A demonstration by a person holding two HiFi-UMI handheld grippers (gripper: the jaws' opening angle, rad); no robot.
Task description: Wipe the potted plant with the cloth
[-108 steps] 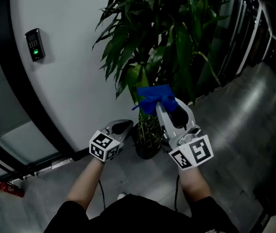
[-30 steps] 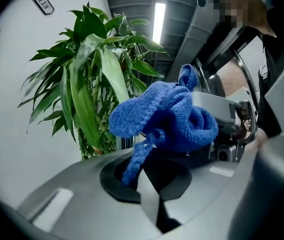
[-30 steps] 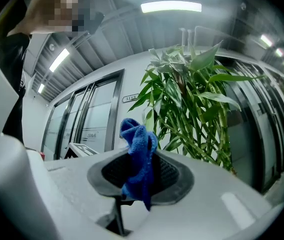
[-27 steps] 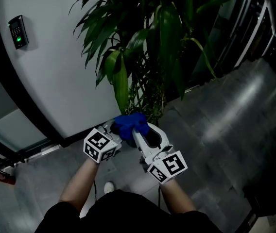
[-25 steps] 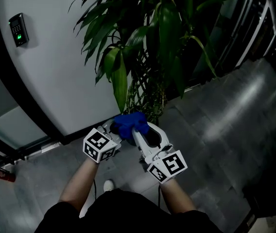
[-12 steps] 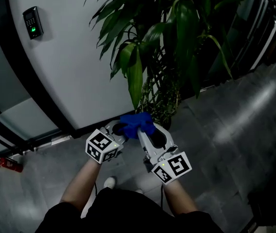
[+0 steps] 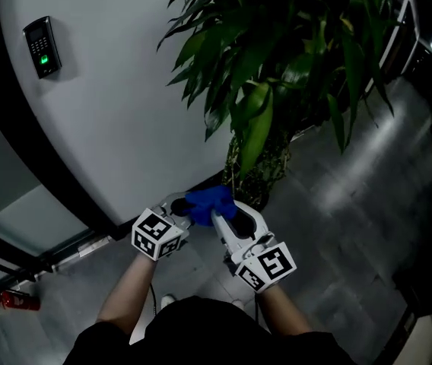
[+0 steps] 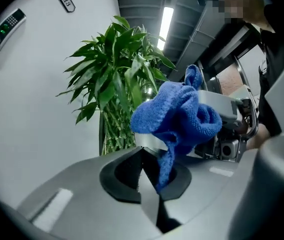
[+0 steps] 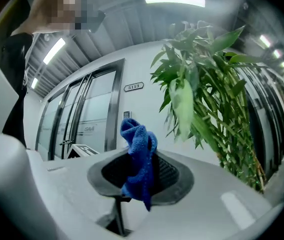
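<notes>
The potted plant (image 7: 277, 44) rises at the upper right of the head view, its stems (image 7: 258, 169) just beyond my hands; the pot is hidden. The blue cloth (image 7: 212, 202) is bunched between my two grippers, below the leaves and apart from them. My right gripper (image 7: 217, 215) is shut on the cloth (image 9: 138, 156), which stands up out of its jaws (image 9: 137, 179). My left gripper (image 7: 182, 205) sits tip to tip with it. Its jaws (image 8: 144, 171) look shut, and a tail of the cloth (image 8: 174, 119) hangs over their tip.
A curved white wall (image 7: 117, 105) carries a keypad (image 7: 42, 46) with a green light. A dark baseboard runs along the grey floor (image 7: 353, 196). A small red object (image 7: 14, 300) lies at the lower left. Glass doors (image 9: 82, 119) show behind the right gripper.
Since 4.3 s ago the right gripper has come down from the leaves with the cloth to meet the left gripper. Over the last second both grippers stay together; the head view has swung.
</notes>
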